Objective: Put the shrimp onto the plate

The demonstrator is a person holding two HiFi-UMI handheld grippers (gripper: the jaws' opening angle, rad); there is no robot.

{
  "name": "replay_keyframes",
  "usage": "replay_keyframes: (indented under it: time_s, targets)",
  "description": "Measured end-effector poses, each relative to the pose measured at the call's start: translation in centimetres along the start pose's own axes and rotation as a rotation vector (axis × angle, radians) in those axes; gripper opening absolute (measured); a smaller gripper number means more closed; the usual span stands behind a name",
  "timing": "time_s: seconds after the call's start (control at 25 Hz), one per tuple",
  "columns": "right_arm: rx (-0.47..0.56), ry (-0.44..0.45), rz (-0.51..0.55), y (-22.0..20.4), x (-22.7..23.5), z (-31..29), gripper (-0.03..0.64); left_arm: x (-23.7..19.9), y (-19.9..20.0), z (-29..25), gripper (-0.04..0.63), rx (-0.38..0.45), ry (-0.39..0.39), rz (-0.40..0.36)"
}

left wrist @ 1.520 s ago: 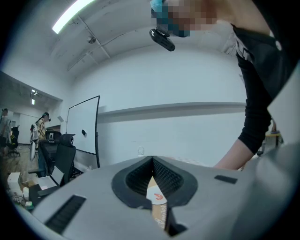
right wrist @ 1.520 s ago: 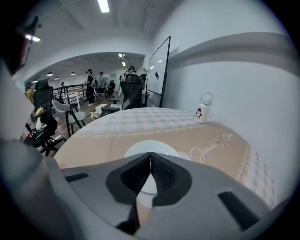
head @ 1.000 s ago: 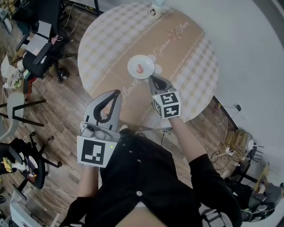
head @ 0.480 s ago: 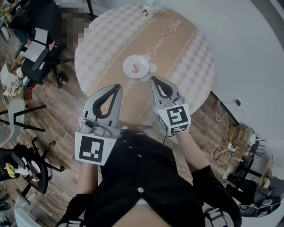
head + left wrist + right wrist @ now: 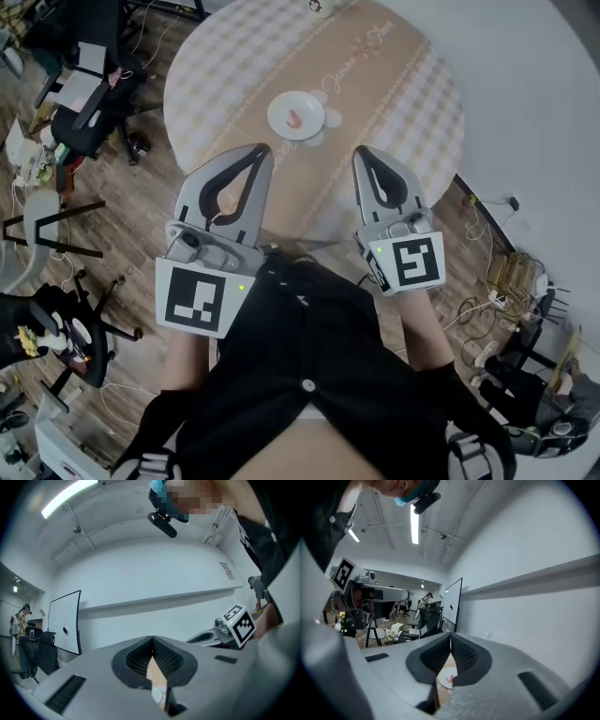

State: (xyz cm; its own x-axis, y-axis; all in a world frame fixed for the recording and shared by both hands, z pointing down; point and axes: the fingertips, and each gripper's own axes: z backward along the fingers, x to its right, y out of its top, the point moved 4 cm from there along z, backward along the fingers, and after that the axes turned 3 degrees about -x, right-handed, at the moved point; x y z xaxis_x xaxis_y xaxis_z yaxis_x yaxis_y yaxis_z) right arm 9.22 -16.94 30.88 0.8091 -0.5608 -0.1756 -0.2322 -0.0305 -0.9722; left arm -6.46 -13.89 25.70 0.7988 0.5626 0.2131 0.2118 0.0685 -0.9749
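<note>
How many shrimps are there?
1. The shrimp lies on the white plate near the middle of the round table. Part of the table's near edge is covered, so another could hide there.

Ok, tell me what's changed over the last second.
The right gripper has drawn back from the plate toward the person and now sits level with the left gripper, near the table's near edge. Nothing was grasped or released: both grippers are shut and empty. The shrimp lies on the plate as before, and the left gripper has barely moved.
</note>
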Motion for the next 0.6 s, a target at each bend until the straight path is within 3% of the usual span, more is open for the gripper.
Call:
replay_keyframes:
  time_s: [0.6]
  targets:
    - [0.098, -0.052, 0.006, 3.1, 0.8, 0.9, 0.003, -0.2, -0.6, 0.9, 0.003, -0.022, 0.026, 0.034]
